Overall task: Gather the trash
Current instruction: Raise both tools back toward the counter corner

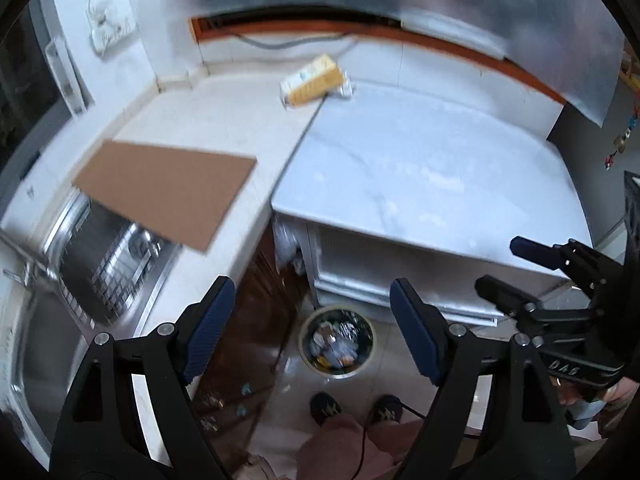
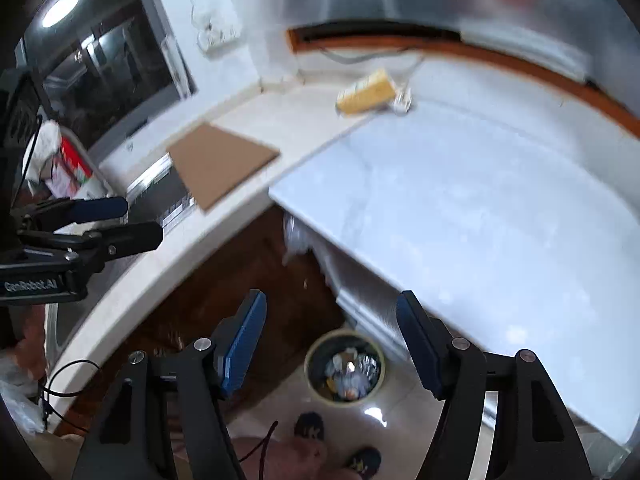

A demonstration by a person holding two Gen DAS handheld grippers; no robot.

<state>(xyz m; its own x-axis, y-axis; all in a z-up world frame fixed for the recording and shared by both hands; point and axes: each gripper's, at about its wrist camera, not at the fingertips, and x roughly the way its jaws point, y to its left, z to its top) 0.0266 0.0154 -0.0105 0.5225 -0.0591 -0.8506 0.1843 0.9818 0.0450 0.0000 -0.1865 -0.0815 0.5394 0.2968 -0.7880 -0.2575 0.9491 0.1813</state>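
Observation:
A round trash bin [image 1: 340, 374] [image 2: 309, 372] holding several wrappers stands on the floor below the counter. My left gripper [image 1: 312, 284] hangs high above it, open, with nothing between its blue pads. My right gripper [image 2: 330, 296] is also open and empty, above the bin. Each gripper shows in the other's view: the right gripper [image 1: 498, 262] at the right edge, the left gripper [image 2: 142, 220] at the left edge. A yellow and white carton [image 1: 316, 80] [image 2: 368, 94] lies at the back of the counter. A flat brown cardboard sheet [image 1: 168, 196] [image 2: 222, 164] rests partly over the sink.
A steel sink [image 1: 40, 340] with a dish rack [image 1: 108, 264] is at the left. A white marble top [image 1: 420, 168] [image 2: 480, 220] fills the right. Dark wooden cabinet doors [image 1: 256, 320] stand beside the bin. A person's shoes [image 1: 326, 408] are on the tiled floor. A red package [image 2: 72, 160] sits by the window.

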